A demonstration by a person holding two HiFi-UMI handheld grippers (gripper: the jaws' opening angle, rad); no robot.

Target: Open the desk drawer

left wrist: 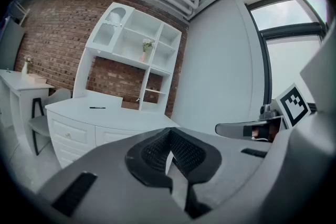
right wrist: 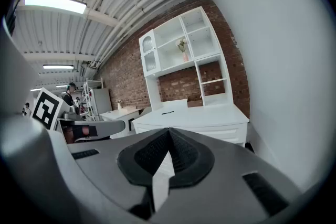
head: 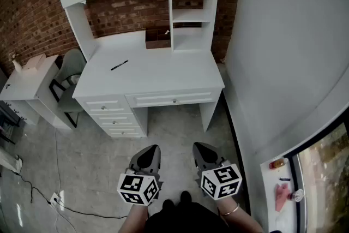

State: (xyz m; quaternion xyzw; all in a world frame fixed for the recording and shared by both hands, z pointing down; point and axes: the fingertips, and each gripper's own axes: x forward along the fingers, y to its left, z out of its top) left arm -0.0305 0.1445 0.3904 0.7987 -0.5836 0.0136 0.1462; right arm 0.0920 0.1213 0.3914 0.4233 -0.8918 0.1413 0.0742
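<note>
Left tongs [head: 149, 151] and right tongs [head: 203, 149] are held closed and empty, low and well apart from the bench [head: 147, 71]; the approach is judged not yet begun. The drawer [head: 173, 99] is seen shut under the bench's front edge. Open floor [head: 174, 129] is left ahead, hemmed by the wall [head: 283, 35] at right
</note>
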